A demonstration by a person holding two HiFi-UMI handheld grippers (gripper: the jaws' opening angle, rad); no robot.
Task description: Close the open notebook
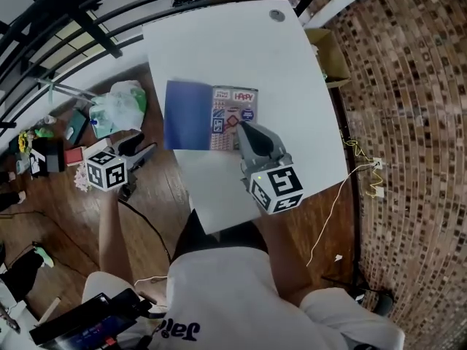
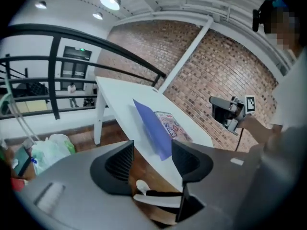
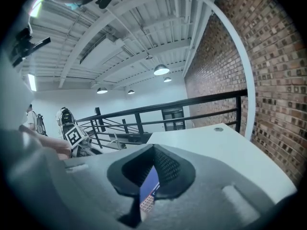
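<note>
A notebook lies open on the white table (image 1: 241,42), its blue cover (image 1: 188,115) to the left and a sticker-covered page (image 1: 235,115) to the right. In the left gripper view the blue cover (image 2: 151,126) stands tilted up off the table. My right gripper (image 1: 242,126) hovers over the sticker page's near edge; its tips (image 3: 153,150) meet, shut, with the blue cover (image 3: 149,186) seen behind them. My left gripper (image 1: 146,149) is off the table's left edge over the wooden floor, jaws wide open (image 2: 152,147) and nothing between them.
A plastic bag (image 1: 120,104) and small clutter lie on the floor at left. A black railing (image 1: 73,20) runs behind. A cardboard box (image 1: 332,57) sits at the table's right, and a cable (image 1: 336,195) trails on the brick-patterned floor.
</note>
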